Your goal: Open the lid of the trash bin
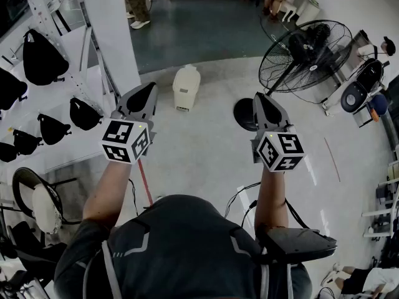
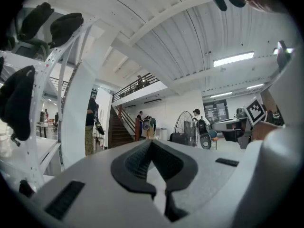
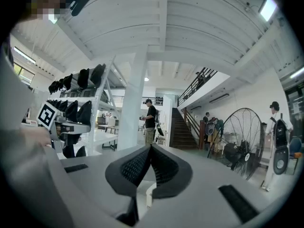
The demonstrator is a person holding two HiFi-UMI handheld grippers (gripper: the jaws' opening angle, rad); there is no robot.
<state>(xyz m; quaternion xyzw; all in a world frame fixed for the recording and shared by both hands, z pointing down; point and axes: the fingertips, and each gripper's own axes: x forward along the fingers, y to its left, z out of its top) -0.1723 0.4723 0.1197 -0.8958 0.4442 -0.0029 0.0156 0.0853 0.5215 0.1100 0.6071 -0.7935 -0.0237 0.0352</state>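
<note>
The trash bin [image 1: 186, 87] is a small cream bin with a domed lid that lies down; it stands on the pale floor ahead of me, between the two grippers and beyond them. My left gripper [image 1: 150, 87] is held level at the bin's left, its tip close to the bin in the head view, jaws shut and empty. My right gripper [image 1: 257, 96] is level further to the right, also shut with nothing in it. In the gripper views the left gripper [image 2: 151, 142] and the right gripper [image 3: 151, 147] show black pads pressed together; the bin is not clearly seen there.
A large black floor fan [image 1: 306, 56] stands at the right. A white column [image 1: 115, 33] and white shelves [image 1: 62, 73] with black bags are at the left. People stand far back near stairs [image 3: 183, 127]. Cables [image 1: 240, 195] trail on the floor by my feet.
</note>
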